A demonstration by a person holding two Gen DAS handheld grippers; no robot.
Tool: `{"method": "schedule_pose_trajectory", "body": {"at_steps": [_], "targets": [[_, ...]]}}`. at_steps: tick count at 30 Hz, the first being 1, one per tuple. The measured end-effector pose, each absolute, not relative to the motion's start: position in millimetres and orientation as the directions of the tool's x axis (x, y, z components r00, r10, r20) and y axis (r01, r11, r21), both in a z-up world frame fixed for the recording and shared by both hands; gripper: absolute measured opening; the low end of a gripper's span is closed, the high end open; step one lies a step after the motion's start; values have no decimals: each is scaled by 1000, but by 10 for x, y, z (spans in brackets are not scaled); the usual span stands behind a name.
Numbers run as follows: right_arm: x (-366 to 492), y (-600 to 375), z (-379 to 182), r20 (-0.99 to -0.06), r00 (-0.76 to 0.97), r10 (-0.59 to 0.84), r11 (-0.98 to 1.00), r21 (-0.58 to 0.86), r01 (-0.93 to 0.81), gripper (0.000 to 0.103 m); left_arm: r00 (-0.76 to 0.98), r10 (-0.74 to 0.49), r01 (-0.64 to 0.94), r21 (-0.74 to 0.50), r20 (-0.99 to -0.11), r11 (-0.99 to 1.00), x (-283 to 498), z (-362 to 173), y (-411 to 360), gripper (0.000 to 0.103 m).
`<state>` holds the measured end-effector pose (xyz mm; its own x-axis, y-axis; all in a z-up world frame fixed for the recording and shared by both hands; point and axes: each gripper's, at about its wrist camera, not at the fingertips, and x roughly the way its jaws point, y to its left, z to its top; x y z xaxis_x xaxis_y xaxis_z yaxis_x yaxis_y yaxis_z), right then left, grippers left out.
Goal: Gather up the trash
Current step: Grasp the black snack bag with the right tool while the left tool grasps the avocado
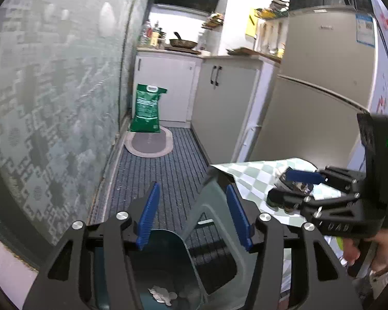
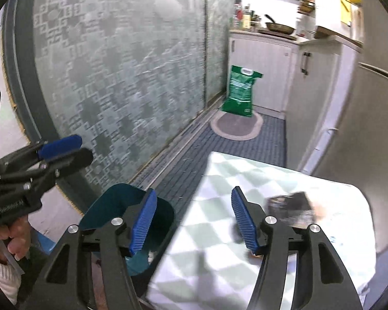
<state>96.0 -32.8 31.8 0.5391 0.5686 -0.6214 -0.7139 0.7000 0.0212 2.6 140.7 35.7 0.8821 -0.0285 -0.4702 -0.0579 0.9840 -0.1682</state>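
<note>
The checked tablecloth covers the table; the teal bin stands off its left edge. The dark wrapper lies near the right edge. Right gripper gapes wide, empty (view blurred): risks mis-grasp, snagging cloth. Left gripper wide, idle.

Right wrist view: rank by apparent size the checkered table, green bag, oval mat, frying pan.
1. checkered table, largest, but nearest the camera, so inflated.
2. oval mat and green bag: similar apparent size, too close to rank.
3. frying pan, smallest, also farthest away on the counter.
</note>
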Motion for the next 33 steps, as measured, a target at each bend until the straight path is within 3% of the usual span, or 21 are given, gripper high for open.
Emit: {"method": "schedule_pose_trajectory", "body": {"at_steps": [13,27,29,31,33], "targets": [[1226,-970,201,-614,614,497,779,4,-627,78,845,-90,12,-150,-527,989,358,184,910,64],[1509,-1119,-178,-669,574,471,787,26,-616,80,821,-124,59,-133,-558,989,546,65,613,67],[1536,-1126,-209,-672,570,473,789,34,-614,73,819,-130,73,-123,-559,990,571,52,555,67],[1564,-1140,-237,-677,563,475,788,42,-614,56,816,-132,83,-112,-563,990,606,31,512,67],[1576,-1171,-236,-676,562,477,791,50,-610,53,810,-138,93,-108,-571,990,645,2,471,66]]}}
